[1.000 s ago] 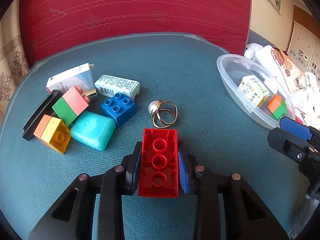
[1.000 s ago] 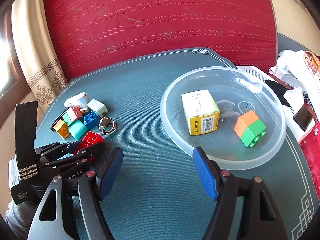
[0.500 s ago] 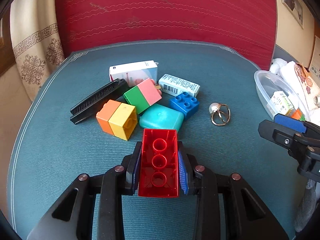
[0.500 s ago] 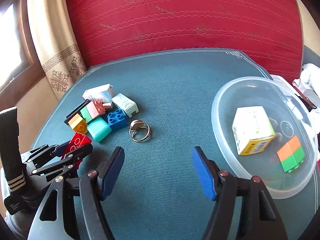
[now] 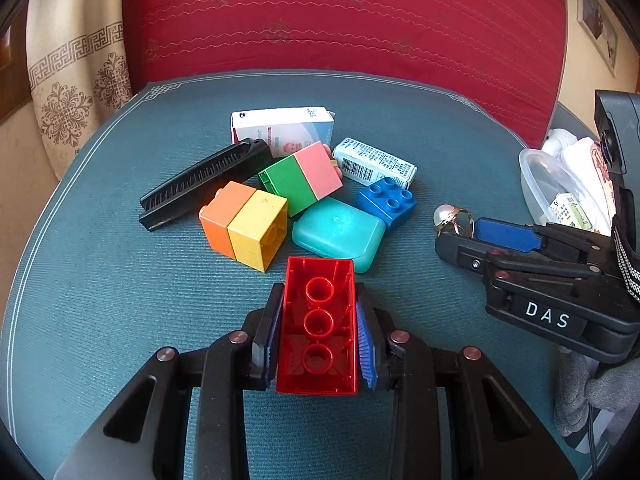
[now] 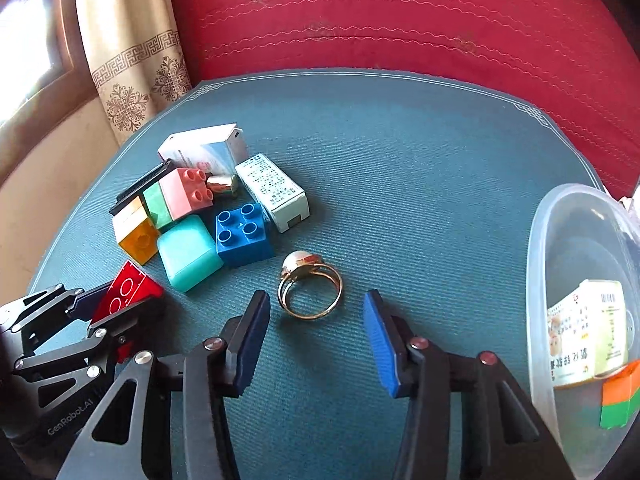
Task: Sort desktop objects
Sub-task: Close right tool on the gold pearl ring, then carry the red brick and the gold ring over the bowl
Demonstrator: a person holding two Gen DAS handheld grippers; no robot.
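Open room: bare teal tabletop (image 6: 420,184) runs from the ring to its curved back edge.
Ring (image 6: 310,290): lies flat, pearl end pointing away, between the right gripper (image 6: 318,342) pads.
Right gripper: closing, pads not touching the ring.
Left gripper (image 5: 320,326): clamped on red brick (image 5: 318,324), hollow underside up, long axis pointing away.
Bowl (image 6: 536,280): clear plastic, right edge.

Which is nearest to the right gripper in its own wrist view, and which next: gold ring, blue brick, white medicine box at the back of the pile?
From the right gripper, jaws closing, nothing pressed yet:
1. Gold ring, on the mat just ahead of the fingertips.
2. Blue brick, farther ahead, to the left.
3. White medicine box, at the pile's back, far left.
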